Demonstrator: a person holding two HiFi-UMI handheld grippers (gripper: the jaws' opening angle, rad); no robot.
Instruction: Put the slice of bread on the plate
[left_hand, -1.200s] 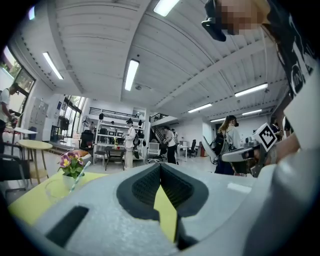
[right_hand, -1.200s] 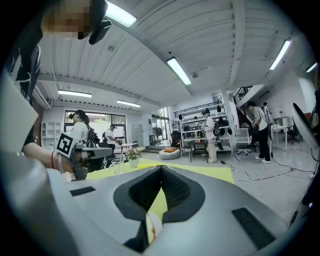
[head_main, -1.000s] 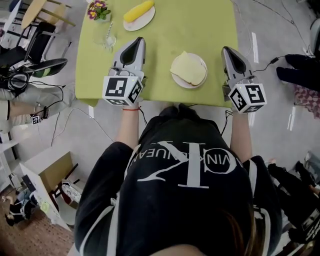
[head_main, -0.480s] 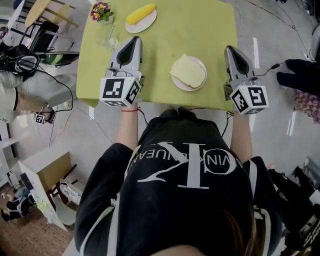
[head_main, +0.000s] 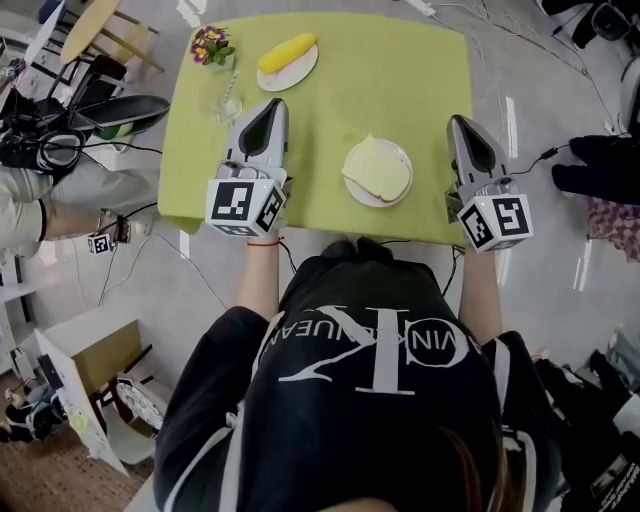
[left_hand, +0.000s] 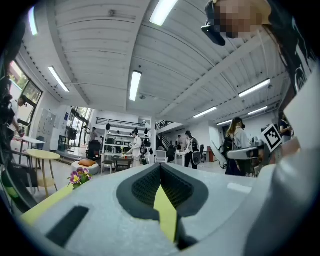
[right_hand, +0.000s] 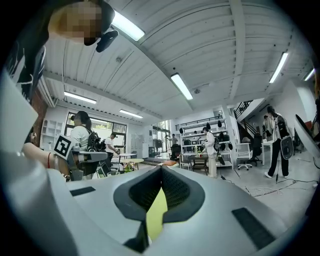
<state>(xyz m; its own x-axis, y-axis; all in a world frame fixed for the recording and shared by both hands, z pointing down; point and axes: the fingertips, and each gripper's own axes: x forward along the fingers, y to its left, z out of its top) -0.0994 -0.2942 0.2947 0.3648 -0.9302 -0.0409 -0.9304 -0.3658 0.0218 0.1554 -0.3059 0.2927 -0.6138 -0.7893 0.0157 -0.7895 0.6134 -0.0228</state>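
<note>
A pale slice of bread (head_main: 379, 169) lies on a white plate (head_main: 363, 191) near the front edge of the green table (head_main: 330, 110) in the head view. My left gripper (head_main: 272, 103) is held level to the left of the plate, its jaws shut with nothing between them. To the right of the plate, over the table's right edge, my right gripper (head_main: 461, 121) is also level, shut and empty. In the left gripper view (left_hand: 161, 167) and the right gripper view (right_hand: 161, 168) only the closed jaws and the room beyond show; the bread is out of sight there.
At the far left of the table stand a second plate with a yellow corn cob (head_main: 286, 52), a glass (head_main: 224, 100) and a small pot of flowers (head_main: 210, 44). Cables (head_main: 560, 40) run over the floor to the right. A seated person (head_main: 50, 190) and chairs are at the left.
Both grippers stay shut beside the plate; the right one has lifted a little. The view has shifted slightly, showing more of the table's far side.
</note>
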